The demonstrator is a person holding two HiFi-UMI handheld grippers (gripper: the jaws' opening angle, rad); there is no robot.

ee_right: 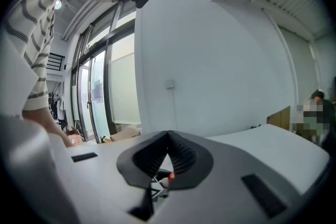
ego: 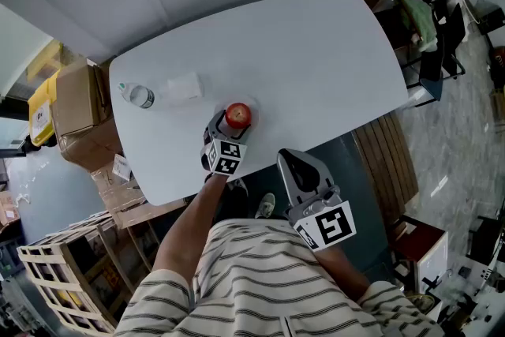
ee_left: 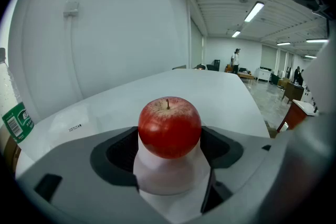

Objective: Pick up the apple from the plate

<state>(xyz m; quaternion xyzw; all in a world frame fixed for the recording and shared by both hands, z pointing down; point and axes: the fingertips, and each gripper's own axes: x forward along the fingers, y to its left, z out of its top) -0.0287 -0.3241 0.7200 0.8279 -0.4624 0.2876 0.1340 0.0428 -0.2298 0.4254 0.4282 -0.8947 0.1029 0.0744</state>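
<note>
A red apple (ego: 237, 116) sits near the front edge of the white table (ego: 316, 51). In the left gripper view the apple (ee_left: 169, 126) stands upright, stem up, on a pale plate (ee_left: 170, 178) that shows through the gap below it. My left gripper (ego: 227, 125) reaches around it, and its dark pads (ee_left: 118, 152) flank the apple closely on both sides; I see no squeeze. My right gripper (ego: 298, 163) hovers off the table's front edge, jaws shut (ee_right: 168, 136) and empty.
A clear plastic bottle (ego: 140, 96) and a white packet (ego: 185, 85) stand on the table left of the apple. Cardboard boxes (ego: 75, 102) and a wooden crate (ego: 55, 264) crowd the floor at left. A slatted bench (ego: 387, 162) lies at right.
</note>
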